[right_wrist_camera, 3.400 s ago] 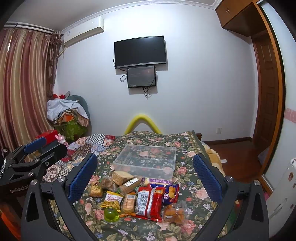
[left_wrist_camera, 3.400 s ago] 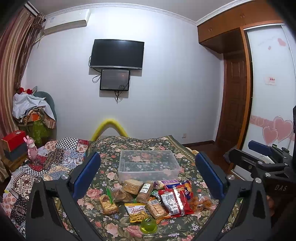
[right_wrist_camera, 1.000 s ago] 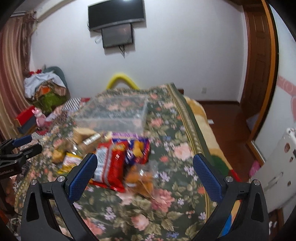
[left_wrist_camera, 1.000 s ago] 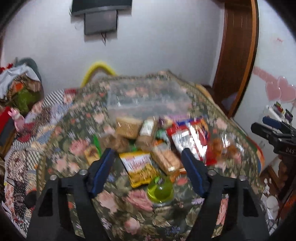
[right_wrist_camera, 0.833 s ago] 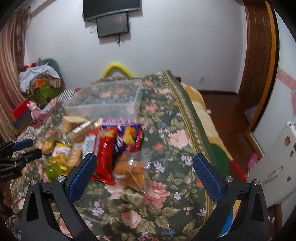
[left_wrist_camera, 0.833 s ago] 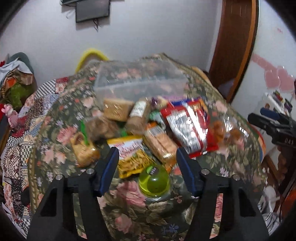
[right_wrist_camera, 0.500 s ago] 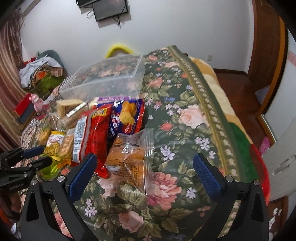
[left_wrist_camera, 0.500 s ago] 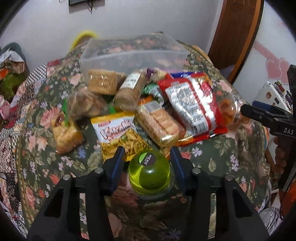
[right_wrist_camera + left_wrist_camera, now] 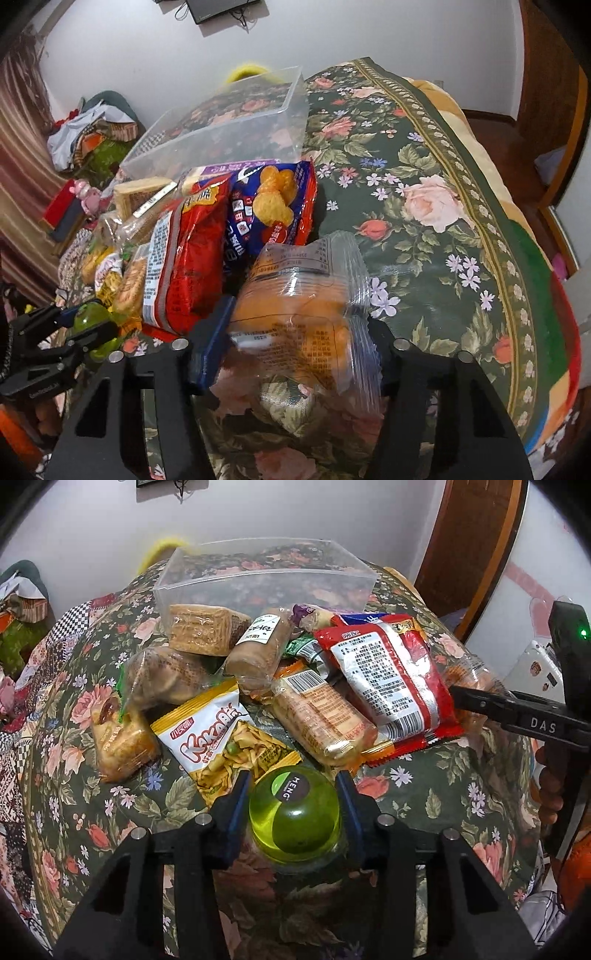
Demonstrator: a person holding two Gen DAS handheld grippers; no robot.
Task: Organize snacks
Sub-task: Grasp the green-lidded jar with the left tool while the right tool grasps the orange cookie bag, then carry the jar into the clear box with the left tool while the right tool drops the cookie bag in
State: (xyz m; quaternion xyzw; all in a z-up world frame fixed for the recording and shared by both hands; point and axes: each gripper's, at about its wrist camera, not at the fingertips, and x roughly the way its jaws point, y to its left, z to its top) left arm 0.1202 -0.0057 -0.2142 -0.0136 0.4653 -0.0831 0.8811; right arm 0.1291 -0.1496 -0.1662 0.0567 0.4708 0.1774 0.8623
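Observation:
Several snack packs lie in a pile on a floral bedspread in front of an empty clear plastic bin (image 9: 266,576). My left gripper (image 9: 293,797) has its blue pads on both sides of a green jelly cup (image 9: 293,816) with a dark "MENG" lid, touching it. My right gripper (image 9: 295,332) is closed around a clear bag of orange pastry (image 9: 295,317); the bag hides its right pad. The bin also shows in the right wrist view (image 9: 229,122).
In the pile: a yellow Kaka chips bag (image 9: 225,738), a red noodle pack (image 9: 391,679), cracker packs (image 9: 321,720), a wafer block (image 9: 201,633), a blue-red puff bag (image 9: 273,206). Bare bedspread (image 9: 424,199) lies right of the pile; the bed edge drops beyond.
Both grippers came down and forward from a wide-open high view. The left one closed in around the green jelly cup; the right one closed around the orange pastry bag.

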